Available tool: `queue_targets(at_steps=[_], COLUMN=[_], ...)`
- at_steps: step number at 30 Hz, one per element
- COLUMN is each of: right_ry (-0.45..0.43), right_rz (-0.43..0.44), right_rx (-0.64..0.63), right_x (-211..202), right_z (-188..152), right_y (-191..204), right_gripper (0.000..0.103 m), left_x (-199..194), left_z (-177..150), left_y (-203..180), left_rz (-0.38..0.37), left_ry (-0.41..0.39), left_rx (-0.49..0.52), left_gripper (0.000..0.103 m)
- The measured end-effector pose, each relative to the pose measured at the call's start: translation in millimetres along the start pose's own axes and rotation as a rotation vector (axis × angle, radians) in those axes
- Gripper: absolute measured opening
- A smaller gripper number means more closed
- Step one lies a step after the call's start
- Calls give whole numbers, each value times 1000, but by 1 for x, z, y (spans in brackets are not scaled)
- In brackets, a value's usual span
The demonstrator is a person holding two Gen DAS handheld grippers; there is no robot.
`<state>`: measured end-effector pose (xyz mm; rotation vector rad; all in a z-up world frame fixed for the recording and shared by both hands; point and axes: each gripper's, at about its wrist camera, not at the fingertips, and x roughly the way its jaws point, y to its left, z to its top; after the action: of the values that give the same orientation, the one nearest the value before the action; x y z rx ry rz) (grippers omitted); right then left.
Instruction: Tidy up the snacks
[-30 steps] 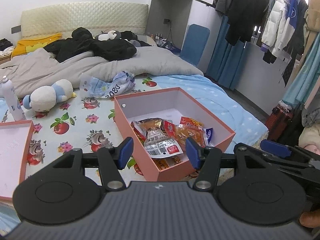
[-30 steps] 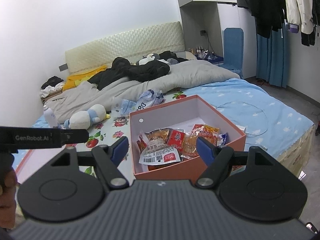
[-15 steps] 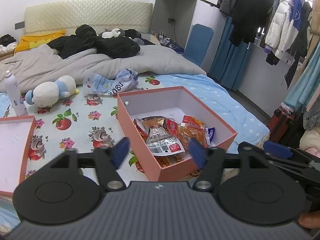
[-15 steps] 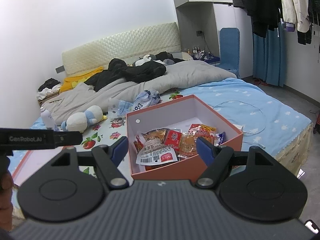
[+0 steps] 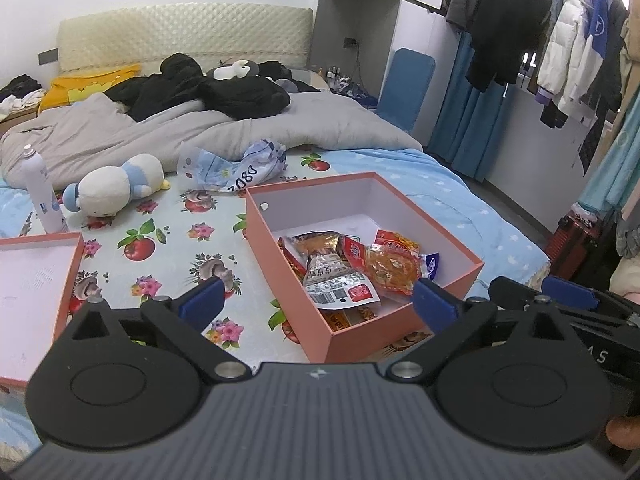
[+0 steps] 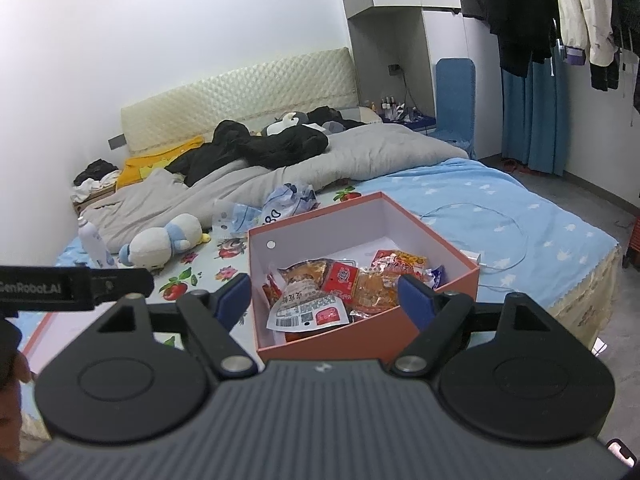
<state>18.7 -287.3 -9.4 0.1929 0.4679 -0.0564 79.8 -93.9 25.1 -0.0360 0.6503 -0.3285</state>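
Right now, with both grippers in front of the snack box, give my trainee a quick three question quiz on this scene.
1. True or false: the left gripper is clamped on a snack packet.
2. Where does the box lid lie relative to the pink box in the left wrist view: A left, B right, C on top?
3. Fill in: the snacks sit at the ____ end of the box.

Key: 1 false, its jaws have just been opening and hold nothing; 2 A; 3 near.

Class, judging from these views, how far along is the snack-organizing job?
Done: snack packets lie in the pink box. In hand: nothing; the left claw and right claw have just been opening, both empty. Left: the lid lies beside the box, not on it.
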Motion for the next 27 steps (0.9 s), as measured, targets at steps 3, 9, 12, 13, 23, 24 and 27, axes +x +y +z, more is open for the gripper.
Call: queue_targets(at_steps=[3, 9, 12, 13, 23, 24, 27], right_ry=[0, -4, 4, 2, -2, -1, -3], right_rz=[-2, -20, -20, -17, -3, -3, -7], right_rx=[2, -4, 8, 13, 29, 29, 32], right_x=[-1, 0, 2, 1, 0, 0, 0], right_z=[-1, -1, -1, -1, -1, -1, -1], right_y=[-1, -1, -4, -4, -5, -6, -7], right_gripper=[83, 95, 95, 95, 95, 95, 95], left_x=[-2, -2, -3, -3, -7, -7, -8], left_z=[0, -1, -2, -2, -4, -4, -4], left_y=[2, 2, 3, 3, 1, 0, 1], left_rz=[2, 22, 24, 24, 47, 50, 55], left_ry=[0, -5, -5, -5, -11, -11, -9], left_rx=[-9, -5, -9, -8, -15, -17, -25], left_gripper=[102, 102, 102, 102, 102, 102, 102])
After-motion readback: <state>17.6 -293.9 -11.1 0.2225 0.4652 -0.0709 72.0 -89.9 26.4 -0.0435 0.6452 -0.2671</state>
